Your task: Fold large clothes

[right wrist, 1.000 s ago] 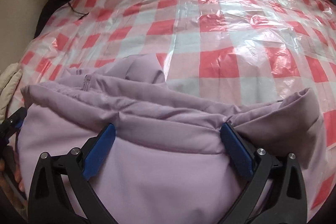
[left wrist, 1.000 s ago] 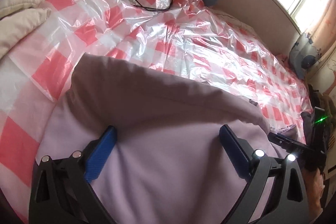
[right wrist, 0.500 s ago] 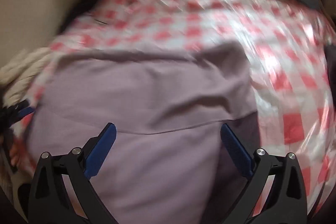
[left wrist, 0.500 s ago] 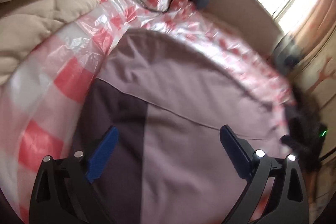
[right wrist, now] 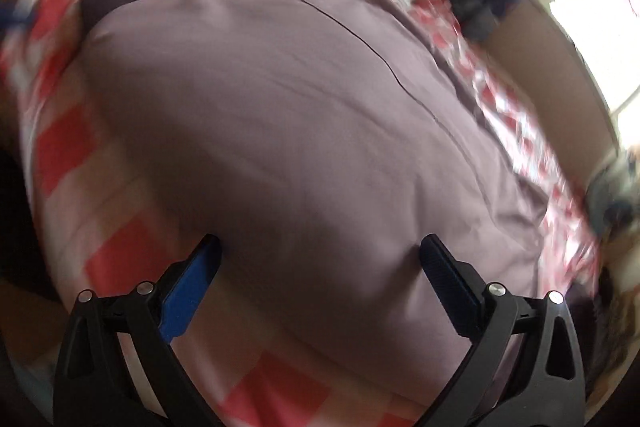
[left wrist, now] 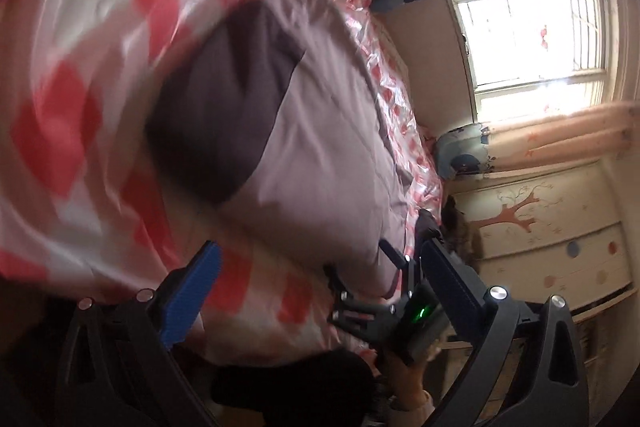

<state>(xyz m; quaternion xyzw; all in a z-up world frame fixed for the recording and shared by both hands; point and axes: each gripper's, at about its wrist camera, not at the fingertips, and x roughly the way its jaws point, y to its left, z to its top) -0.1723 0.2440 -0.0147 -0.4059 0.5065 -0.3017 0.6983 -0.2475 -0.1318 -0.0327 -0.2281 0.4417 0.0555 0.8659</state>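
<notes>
With both the left gripper (left wrist: 316, 259) and right gripper (right wrist: 320, 251) spread wide and empty over the lilac garment (right wrist: 288, 131), I'd pinch one hem corner squarely before folding again.

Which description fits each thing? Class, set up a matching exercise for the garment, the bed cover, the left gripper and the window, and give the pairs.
Things:
1. lilac garment
2. checked plastic sheet
3. left gripper
4. window

Descriptions:
A. red and white, under the clothing
B. bright, on the far wall
C. spread flat, with a dark panel at one end
D. jaws wide apart, holding nothing

Pairs: 1-C, 2-A, 3-D, 4-B
</notes>
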